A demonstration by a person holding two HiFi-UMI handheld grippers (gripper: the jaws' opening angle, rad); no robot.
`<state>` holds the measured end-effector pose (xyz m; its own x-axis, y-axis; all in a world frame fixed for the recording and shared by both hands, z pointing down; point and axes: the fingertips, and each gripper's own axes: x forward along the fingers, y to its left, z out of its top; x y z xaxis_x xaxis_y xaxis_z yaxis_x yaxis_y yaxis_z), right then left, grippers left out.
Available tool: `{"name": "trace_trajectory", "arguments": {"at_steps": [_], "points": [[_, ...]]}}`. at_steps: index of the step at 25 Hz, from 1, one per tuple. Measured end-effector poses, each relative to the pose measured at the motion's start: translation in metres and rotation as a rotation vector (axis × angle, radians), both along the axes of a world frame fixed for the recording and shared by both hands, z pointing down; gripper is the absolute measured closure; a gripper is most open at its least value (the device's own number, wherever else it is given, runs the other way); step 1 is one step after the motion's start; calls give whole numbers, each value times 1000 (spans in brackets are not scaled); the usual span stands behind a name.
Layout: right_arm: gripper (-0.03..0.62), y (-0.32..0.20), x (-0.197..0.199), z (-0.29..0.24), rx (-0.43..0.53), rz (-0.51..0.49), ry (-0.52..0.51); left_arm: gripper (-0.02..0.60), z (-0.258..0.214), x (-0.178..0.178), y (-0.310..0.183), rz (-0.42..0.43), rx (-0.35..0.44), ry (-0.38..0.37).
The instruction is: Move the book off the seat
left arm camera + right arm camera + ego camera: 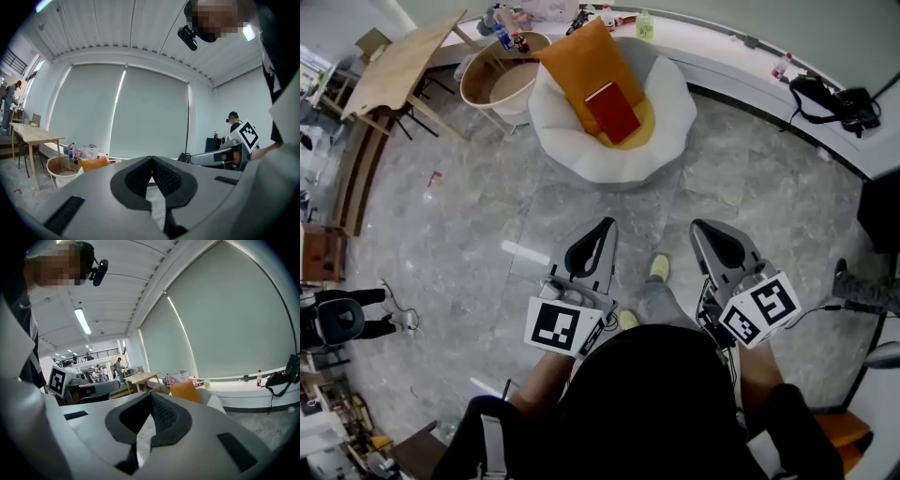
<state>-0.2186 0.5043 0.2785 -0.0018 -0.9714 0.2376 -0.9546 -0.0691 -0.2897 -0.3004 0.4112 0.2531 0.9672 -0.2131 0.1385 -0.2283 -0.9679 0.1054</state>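
**While both jaws are shut, the book waits on the seat**

Since nothing is within reach yet, the left hand-held gripper [151, 161] is closed, its ribbed pads pressed together with nothing between them. The right hand-held gripper [151, 397] is closed and empty too. In the head view the two sit side by side at waist height, apart from each other, both aimed across the floor [750, 187] toward the seat [666, 112]. My reading is that this is the approach, with the grasp not yet begun.

Beyond the tips is a stretch of bare marble, then the seat, a round white padded chair well apart from both tools. An orange cushion [581, 66] leans against its back. The red book [612, 112] lies on the lower part of that cushion, tilted with it rather than flat, near the middle of the seat. Propped like this, the book's lower edge looks easier to reach than its face. A jaw pair would probably have to open and take it by an edge.

Just beside the seat on the left stands a round beige tub [478, 80], and past it a wooden table [394, 66]. Behind the seat a long white worktop [722, 52] carries bottles and a black bag [834, 98]. Where the book should end up cannot be told from here.
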Motion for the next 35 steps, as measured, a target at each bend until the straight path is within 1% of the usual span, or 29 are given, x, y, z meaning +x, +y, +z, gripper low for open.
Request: {"name": "trace_trajectory", "arguments": {"at_steps": [5, 8, 10, 13, 17, 20, 25, 30, 32, 35], "points": [[588, -19, 25, 5, -36, -42, 14, 578, 2, 35, -13, 1, -9, -16], [588, -28, 37, 8, -71, -83, 58, 578, 3, 53, -17, 0, -16, -31], [588, -33, 47, 10, -79, -92, 47, 578, 3, 63, -20, 1, -20, -39], [588, -37, 62, 15, -74, -96, 0, 578, 3, 77, -25, -5, -14, -47], [588, -38, 84, 22, -73, -93, -18, 578, 2, 95, -27, -8, -1, -45], [588, -40, 100, 24, -53, -90, -51, 578, 3, 109, -28, -5, 13, -49], [588, -42, 112, 23, -49, -93, -26, 578, 2, 124, -30, -10, 16, -49], [588, -40, 124, 21, -30, -83, -41, 578, -5, 137, -35, -11, 38, -43], [588, -39, 126, 22, -23, -88, -41, 578, -5, 140, -34, -9, 39, -43], [588, -36, 132, 21, -19, -71, -34, 577, -8, 144, -32, -8, 33, -39]]}}
